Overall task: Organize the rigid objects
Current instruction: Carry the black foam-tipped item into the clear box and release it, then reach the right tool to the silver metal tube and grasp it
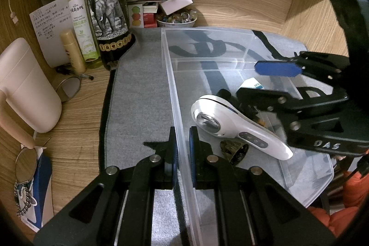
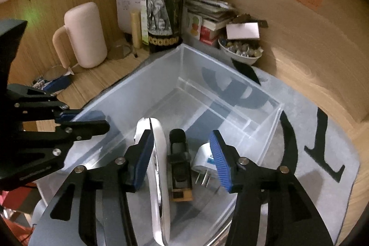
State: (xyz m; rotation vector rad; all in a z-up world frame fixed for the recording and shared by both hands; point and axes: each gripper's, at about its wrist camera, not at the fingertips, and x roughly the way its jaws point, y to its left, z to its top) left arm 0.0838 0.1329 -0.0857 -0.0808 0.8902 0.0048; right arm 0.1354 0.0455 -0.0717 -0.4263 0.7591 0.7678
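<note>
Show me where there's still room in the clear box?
The clear box is bare at its far end, around the divider, toward the wine bottle. The near end is crowded: white massager, plug adapter, dark clip.

Right gripper [image 2: 182, 165] jaws apart over clear bin [image 2: 161, 75]; white handheld device [image 2: 160, 153] on edge against the left pad, right pad clear. Stapler [image 2: 180, 167] and white plug [image 2: 203, 163] lie beneath (left gripper [image 2: 92, 120] clamps bin wall).
</note>
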